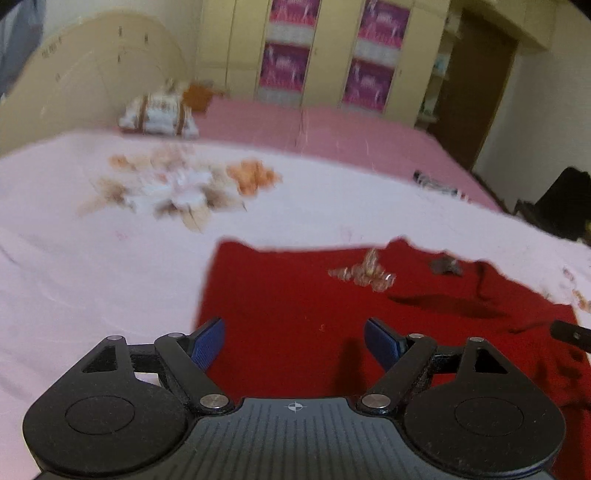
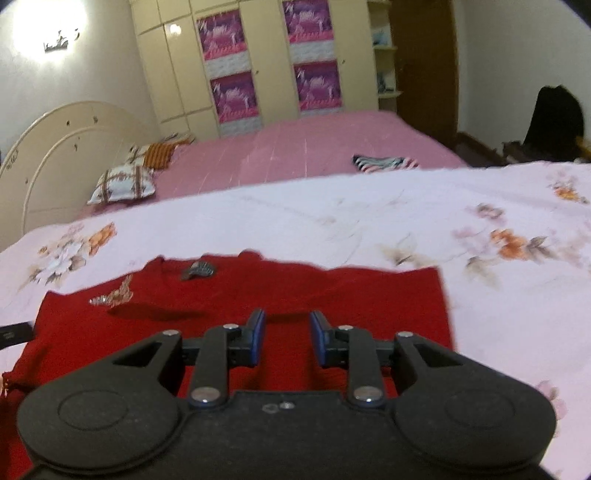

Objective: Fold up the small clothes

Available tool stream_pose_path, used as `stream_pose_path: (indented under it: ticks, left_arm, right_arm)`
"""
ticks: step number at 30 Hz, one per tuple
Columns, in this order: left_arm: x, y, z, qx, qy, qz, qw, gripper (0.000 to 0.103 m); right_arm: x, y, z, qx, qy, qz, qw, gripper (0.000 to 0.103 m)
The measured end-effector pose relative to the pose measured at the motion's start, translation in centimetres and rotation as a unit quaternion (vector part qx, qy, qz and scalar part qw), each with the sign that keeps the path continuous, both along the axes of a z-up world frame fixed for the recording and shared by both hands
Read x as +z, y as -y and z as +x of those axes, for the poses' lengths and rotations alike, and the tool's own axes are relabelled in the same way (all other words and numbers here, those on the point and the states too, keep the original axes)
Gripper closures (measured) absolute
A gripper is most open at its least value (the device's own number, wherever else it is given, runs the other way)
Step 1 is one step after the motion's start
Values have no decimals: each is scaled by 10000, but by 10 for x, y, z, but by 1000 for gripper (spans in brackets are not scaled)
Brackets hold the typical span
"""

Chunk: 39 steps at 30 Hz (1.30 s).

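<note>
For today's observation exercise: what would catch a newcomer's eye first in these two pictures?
A bright red garment lies spread on the pale floral bedsheet, right under both tools. A sparkly butterfly decoration sits on its upper part. Behind, magenta panels stand out on the cream wardrobe across the room.

A matt red knitted cloth garment [image 2: 258, 295] is seen on a pale pink floral cotton-like bedsheet [image 2: 332, 221], smooth and matt. Shiny sequin-like trim [image 1: 364, 273] is borne by the garment. Matt black plastic left gripper [image 1: 294, 341] arms are fitted with ribbed blue pads [image 1: 208, 343] and bright metal pins. Glossy cream wardrobe doors [image 2: 173, 66] are shown behind.
</note>
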<state>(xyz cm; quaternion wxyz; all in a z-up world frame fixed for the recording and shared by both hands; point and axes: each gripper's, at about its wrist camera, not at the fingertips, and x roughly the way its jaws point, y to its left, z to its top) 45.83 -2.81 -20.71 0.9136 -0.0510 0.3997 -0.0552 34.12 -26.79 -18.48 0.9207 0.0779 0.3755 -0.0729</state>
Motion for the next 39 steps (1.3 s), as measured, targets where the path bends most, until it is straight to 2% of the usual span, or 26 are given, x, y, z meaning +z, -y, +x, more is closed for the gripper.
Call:
stream_pose_path:
  ticks: [1, 2, 4, 5, 8, 14, 18, 22, 30, 39]
  left_arm:
    - [-10, 1, 8, 76, -132, 131, 9998, 21]
    - [-17, 3, 11, 58, -91, 247, 9996, 19]
    - [-18, 7, 10, -34, -5, 483, 9988, 16]
    - [-17, 8, 11, -15, -37, 484, 9988, 16]
    - [-13, 12, 11, 45, -135, 533, 9985, 16]
    - [-8, 20, 2, 98, -196, 818, 9964, 16]
    - [-6, 25, -1, 89, -229, 979, 9949, 16]
    - [-4, 26, -6, 114, -262, 961, 9950, 16]
    - [2, 31, -17, 74, -194, 997, 9948, 16]
    - [22, 48, -36, -121, -12, 1016, 9947, 16]
  right_arm:
    - [-6, 1, 1, -14, -55, -4, 10000, 76]
    - [-10, 2, 3, -32, -101, -40, 9999, 75]
    - [-23, 5, 5, -116, -404, -390, 9984, 75]
    - [-28, 6, 4, -74, -455, -458, 9979, 75]
    - [-25, 11, 0, -11, -422, -386, 9984, 76]
    - [-12, 1, -9, 28, -268, -210, 9994, 69]
    - [-6, -9, -16, 131, -221, -239, 9994, 60]
    - [-19, -12, -17, 176, -535, -382, 9977, 60]
    - [-2, -17, -31, 219, -289, -238, 9991, 60]
    - [14, -28, -43, 424, -55, -206, 9989, 59]
